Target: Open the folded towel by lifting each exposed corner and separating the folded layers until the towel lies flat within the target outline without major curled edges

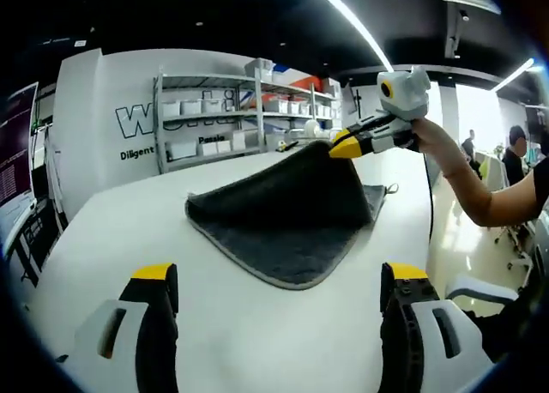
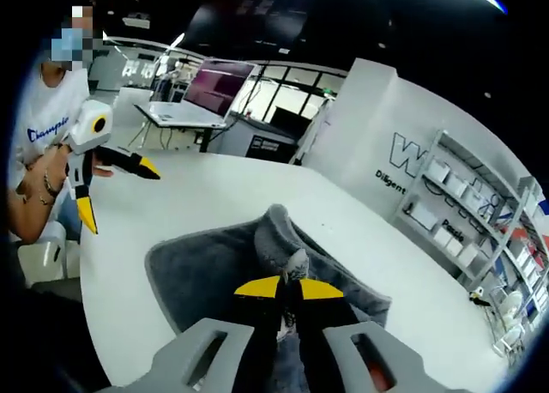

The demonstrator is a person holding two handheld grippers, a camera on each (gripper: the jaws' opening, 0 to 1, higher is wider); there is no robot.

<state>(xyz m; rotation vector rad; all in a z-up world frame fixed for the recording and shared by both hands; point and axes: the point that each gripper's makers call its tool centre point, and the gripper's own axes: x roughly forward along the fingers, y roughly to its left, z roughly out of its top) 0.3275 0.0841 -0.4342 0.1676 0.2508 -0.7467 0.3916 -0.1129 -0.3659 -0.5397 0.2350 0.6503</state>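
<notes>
Between right tongs: corner of dark grey terry towel (image 2: 214,269), lifted off white table (image 2: 214,196)
Right tongs (image 2: 288,287): clamped on towel
Left tongs (image 1: 279,286): apart, short of towel

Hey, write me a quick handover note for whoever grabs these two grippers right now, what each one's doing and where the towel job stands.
Right gripper: shut on a corner of the grey towel, lifted off the white table so the top layer tents up.
Left gripper: open, holding nothing, hovering over the table short of the towel's near edge.
Done: one corner raised, layers starting to part.
Left: carry that corner over to unfold the layer, open any remaining folds, flatten edges. No target outline is visible from here.
</notes>
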